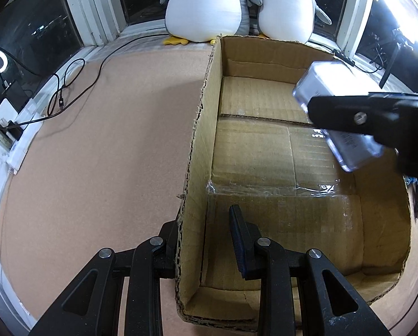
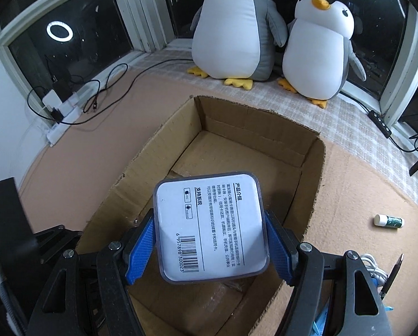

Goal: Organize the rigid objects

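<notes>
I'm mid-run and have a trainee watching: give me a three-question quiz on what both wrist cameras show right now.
1. True or false: the cardboard box already holds several items.
2. Which gripper holds the white packaged box? A) left gripper B) right gripper C) neither
3. What is the left gripper clamped on?

Key
1. False: only its bare cardboard floor and some tape show.
2. B: the blue pads press on both of its sides, above the open cardboard box.
3. The cardboard box's near left wall, one finger outside and one inside.
</notes>
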